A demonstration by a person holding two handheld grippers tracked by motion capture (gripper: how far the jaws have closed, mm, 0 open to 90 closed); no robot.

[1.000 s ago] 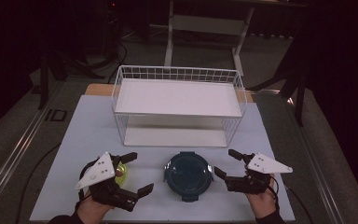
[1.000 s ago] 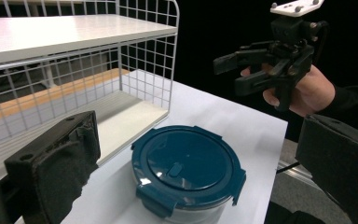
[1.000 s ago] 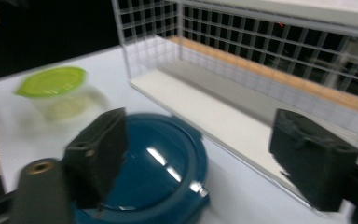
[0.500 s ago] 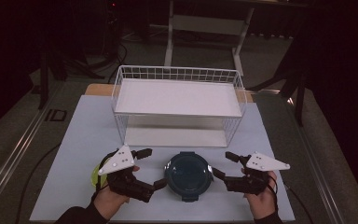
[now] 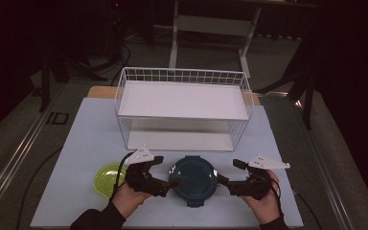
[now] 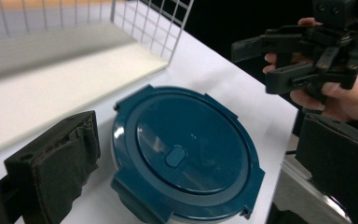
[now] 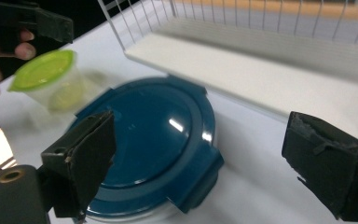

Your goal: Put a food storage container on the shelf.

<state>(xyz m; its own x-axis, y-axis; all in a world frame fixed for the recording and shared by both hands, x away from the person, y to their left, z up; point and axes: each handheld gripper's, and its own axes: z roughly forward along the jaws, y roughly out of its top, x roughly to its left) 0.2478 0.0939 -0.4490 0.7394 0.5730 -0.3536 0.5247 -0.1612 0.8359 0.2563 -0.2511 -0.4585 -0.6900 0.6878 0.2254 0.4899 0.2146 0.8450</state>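
Note:
A round dark-blue lidded container (image 5: 193,178) sits near the table's front edge. My left gripper (image 5: 166,171) is open at its left side, one jaw close to the rim. My right gripper (image 5: 228,171) is open at its right side, a jaw tip near the rim. In the left gripper view the container (image 6: 186,154) lies between the spread jaws of the left gripper (image 6: 196,168), with the right gripper (image 6: 307,51) beyond it. In the right gripper view the lid (image 7: 154,140) lies between the wide jaws of the right gripper (image 7: 207,163). Neither gripper holds anything.
A small clear tub with a lime-green lid (image 5: 106,177) stands left of the blue container, also seen as the green-lidded tub (image 7: 51,77). A white wire rack (image 5: 182,103) with two shelves stands behind, across the middle of the white table (image 5: 86,139).
My left gripper has moved right, from over the green-lidded tub to the blue container's left side. The right gripper has edged slightly toward the container.

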